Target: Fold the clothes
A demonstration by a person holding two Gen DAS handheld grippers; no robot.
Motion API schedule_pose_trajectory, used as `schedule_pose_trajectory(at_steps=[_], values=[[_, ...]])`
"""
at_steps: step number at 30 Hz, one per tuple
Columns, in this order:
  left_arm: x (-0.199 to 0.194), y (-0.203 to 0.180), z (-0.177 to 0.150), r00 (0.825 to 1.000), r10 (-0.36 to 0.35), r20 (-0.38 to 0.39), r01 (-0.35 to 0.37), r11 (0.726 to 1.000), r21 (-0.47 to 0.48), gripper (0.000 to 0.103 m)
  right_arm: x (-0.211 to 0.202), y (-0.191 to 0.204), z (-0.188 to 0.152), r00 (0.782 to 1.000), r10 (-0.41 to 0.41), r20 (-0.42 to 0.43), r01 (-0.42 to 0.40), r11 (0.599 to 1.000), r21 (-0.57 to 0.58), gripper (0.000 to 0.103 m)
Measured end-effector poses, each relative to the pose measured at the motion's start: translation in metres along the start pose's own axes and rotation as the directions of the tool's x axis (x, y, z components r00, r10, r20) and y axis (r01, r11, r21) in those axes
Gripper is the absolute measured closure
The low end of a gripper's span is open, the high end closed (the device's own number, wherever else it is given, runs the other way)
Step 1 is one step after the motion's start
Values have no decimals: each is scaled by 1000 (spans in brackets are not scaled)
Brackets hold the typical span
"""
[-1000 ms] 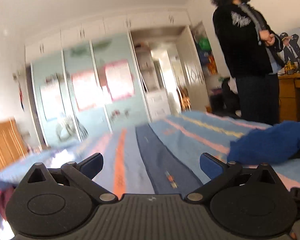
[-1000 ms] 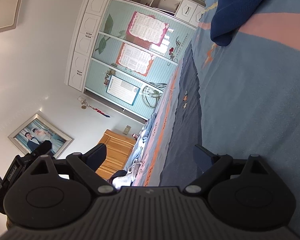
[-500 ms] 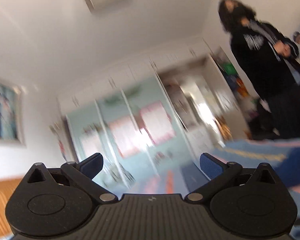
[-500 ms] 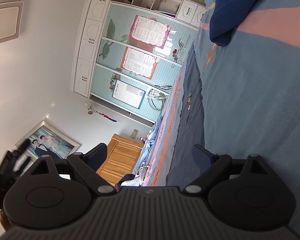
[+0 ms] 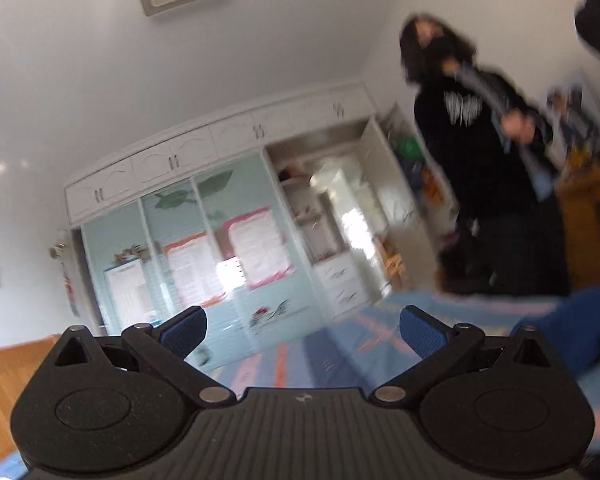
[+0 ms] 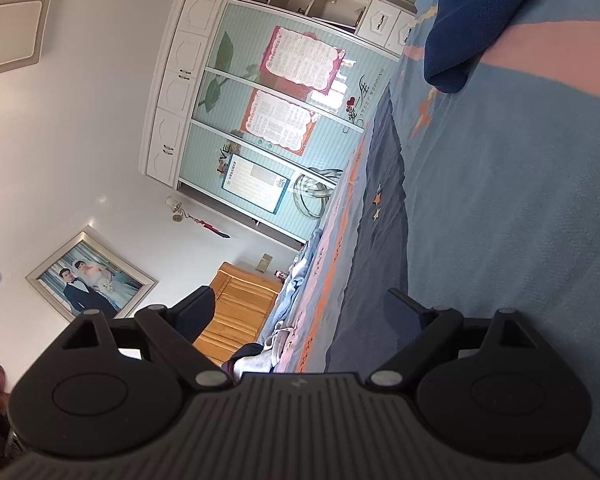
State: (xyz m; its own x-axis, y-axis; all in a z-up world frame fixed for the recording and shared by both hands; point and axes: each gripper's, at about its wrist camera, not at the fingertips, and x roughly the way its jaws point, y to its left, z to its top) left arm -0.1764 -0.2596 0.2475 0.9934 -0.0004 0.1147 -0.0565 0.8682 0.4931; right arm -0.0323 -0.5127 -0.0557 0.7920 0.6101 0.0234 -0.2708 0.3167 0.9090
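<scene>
Fabric dominates both views: a bedspread (image 6: 500, 208) of soft, finely woven cloth in wide bands of light blue, slate blue, pink and orange, with small orange star shapes on the dark band, lies mostly flat with a few low wrinkles. On it rests the blue garment (image 6: 472, 20), a deep navy knit with a fine ribbed grain, bunched into a rounded, crumpled heap rather than spread out; in the left wrist view the same heap shows at the right edge as a soft blurred mound (image 5: 572, 328). Behind the bed stands a wardrobe (image 6: 260, 120) with glossy pale-green sliding panels, white arched upper doors and paper posters stuck to its front, and a wooden headboard (image 6: 240, 304) of honey-coloured slats. A framed photograph (image 6: 90, 276) hangs on the smooth white wall. A person in a black top (image 5: 472, 140), blurred, stands beside the bed. The left gripper (image 5: 302, 330), matte black plastic with textured blue pads, has its jaws spread wide with nothing between them, raised above the bedspread and touching no cloth. The right gripper (image 6: 298, 310), rolled onto its side, likewise holds its jaws wide apart and empty, well short of the garment.
</scene>
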Motion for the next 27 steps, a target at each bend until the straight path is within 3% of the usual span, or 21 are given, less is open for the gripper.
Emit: schedule_pose_trajectory(at_steps=[3,8,11,13,16,21,23,27], values=[[-7,-26,-4,995,82,48,-87,991,104,0,0,0,0,1000,6,2,-6,1000,4,12],[-18,-55,-3,996,55,74,-63,991,119,0,0,1,-1,1000,3,0,-3,1000,-6,12],[-8,-59,-15,1000,15,25,-18,994,104,0,0,1,-2,1000,4,0,-4,1000,-8,12],[5,-53,-26,998,-35,-55,38,998,54,0,0,1,-2,1000,6,1,-6,1000,-7,12],[20,-43,-44,979,-105,-176,101,994,-33,0,0,1,-2,1000,8,2,-8,1000,-7,12],[24,-19,-74,947,-154,-283,123,985,-124,0,1,0,-2,1000,17,6,-17,1000,-1,12],[21,-6,-84,936,-179,-305,132,977,-167,0,2,-1,-1,1000,20,9,-20,1000,3,13],[15,8,-84,938,-194,-289,140,971,-196,0,3,-2,-1,1000,21,11,-21,1000,2,14]])
